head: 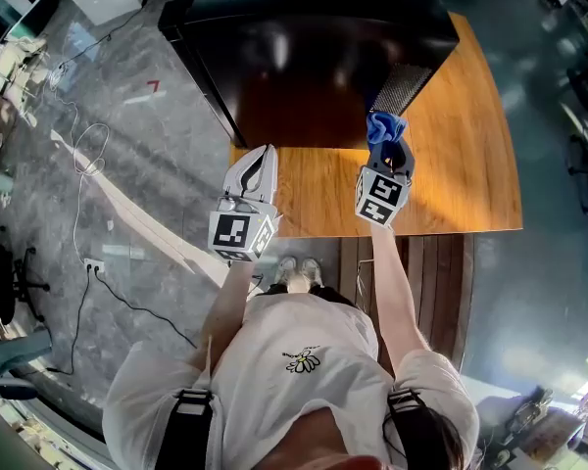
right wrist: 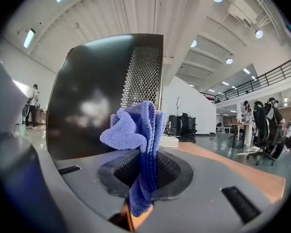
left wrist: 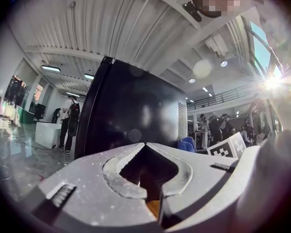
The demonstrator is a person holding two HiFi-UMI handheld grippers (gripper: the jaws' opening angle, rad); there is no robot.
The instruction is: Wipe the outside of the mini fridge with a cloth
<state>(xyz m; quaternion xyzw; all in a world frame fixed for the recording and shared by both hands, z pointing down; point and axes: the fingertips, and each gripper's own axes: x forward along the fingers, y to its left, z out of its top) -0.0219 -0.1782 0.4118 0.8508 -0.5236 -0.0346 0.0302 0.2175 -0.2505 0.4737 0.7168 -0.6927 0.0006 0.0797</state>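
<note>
From the head view we look down on a black mini fridge [head: 314, 57] standing at the far left of a wooden worktop [head: 461, 164]. Its glossy top reflects the room lights. The right gripper [head: 386, 148] is held over the worktop near the fridge's front right corner, with a blue cloth [head: 384, 125] bunched at its tip. The left gripper [head: 263, 157] hangs at the worktop's near edge, in front of the fridge. Each gripper's cube shows black-and-white square markers. The person's white shirt bears a small daisy print [head: 304, 360]. To the left lies a grey stone-patterned floor [head: 137, 194] with a loose white cable [head: 83, 160] and a small red mark [head: 154, 86].

In the left gripper view, that gripper's jaws are closed tip to tip with nothing between them. The fridge's dark side fills the middle, and the cloth peeks out to its right. A person with a backpack [left wrist: 70, 120] stands in a bright hall with a ribbed ceiling.

In the right gripper view, the jaws are clamped on the cloth, which stands up in a crumpled bunch. Behind it, the fridge shows a perforated panel [right wrist: 141, 76]. Office chairs [right wrist: 182, 125] and seated people [right wrist: 266, 120] are farther off.
</note>
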